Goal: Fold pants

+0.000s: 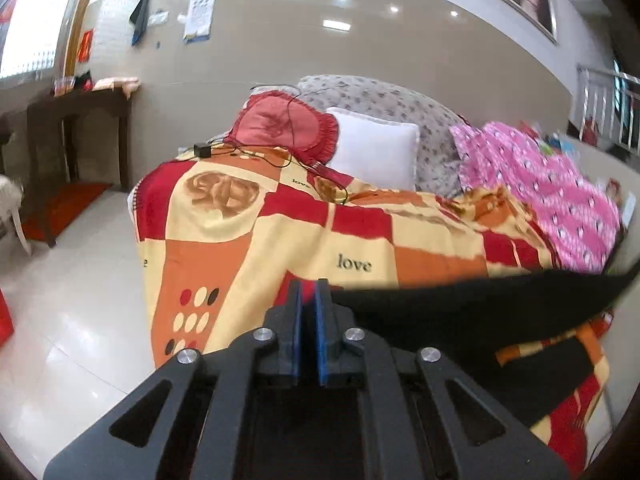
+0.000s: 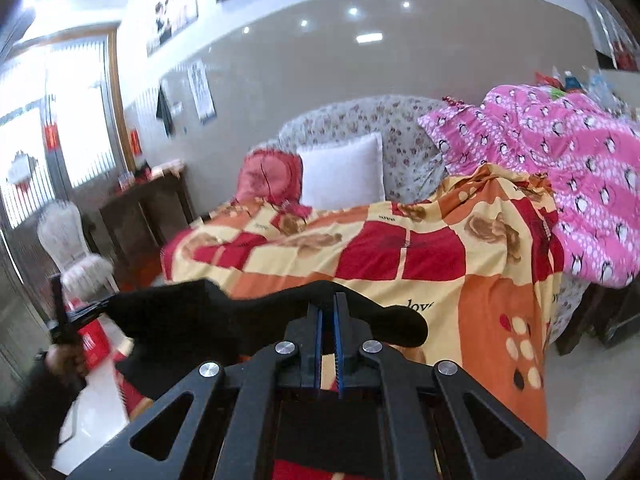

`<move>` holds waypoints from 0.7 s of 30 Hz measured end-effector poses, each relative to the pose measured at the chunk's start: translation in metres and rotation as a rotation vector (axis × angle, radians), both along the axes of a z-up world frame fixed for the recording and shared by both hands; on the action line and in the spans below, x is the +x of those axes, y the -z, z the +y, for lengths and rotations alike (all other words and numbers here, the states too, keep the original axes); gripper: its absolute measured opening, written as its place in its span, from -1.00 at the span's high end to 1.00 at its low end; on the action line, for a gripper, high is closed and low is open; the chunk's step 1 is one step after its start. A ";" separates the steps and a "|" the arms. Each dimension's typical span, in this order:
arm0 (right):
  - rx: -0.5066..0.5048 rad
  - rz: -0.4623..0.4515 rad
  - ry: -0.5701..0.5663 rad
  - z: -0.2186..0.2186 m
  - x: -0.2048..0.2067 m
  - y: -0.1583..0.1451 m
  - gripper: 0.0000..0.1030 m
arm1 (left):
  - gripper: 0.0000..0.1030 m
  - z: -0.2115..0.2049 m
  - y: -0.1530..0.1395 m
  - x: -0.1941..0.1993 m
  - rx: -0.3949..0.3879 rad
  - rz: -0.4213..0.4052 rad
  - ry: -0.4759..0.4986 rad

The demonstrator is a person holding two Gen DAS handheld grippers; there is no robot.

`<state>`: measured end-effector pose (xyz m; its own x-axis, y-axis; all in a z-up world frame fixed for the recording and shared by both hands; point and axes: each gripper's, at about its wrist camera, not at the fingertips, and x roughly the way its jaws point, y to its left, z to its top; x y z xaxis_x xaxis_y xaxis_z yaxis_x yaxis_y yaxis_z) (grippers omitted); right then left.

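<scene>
- Two grippers hold one pair of black pants up over a bed.
- Left wrist view: the left gripper (image 1: 308, 294) has its blue pads drawn close together. The pants (image 1: 460, 300) begin at its tips and stretch off to the right as a taut dark band above the near edge of the blanket (image 1: 280, 236). Whether the pads truly pinch the cloth cannot be made out, as the tips hide it.
- Farther back lie a red cushion (image 1: 280, 124), a white pillow (image 1: 374, 148) and a pink quilt (image 1: 560, 184) at the right.
- Right wrist view: the right gripper (image 2: 329, 300) is clenched on the upper edge of the pants (image 2: 192, 316), which sag leftward towards the left gripper (image 2: 86, 312), held by a hand (image 2: 66, 360).
- Beyond lie the blanket (image 2: 400, 248), pillow (image 2: 344, 172) and quilt (image 2: 580, 176).
</scene>
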<state>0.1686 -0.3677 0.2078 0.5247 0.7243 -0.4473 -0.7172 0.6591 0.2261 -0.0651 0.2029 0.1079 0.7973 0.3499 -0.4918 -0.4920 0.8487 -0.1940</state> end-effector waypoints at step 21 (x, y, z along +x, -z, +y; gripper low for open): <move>-0.164 0.391 0.246 0.037 0.184 0.164 0.92 | -0.46 -0.009 0.018 -0.027 -0.130 -0.049 0.045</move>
<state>0.3529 -0.3307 0.0441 0.4412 0.5032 -0.7430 -0.4175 0.8480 0.3264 -0.0924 0.1935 0.0898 0.8346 0.2495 -0.4911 -0.4417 0.8357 -0.3262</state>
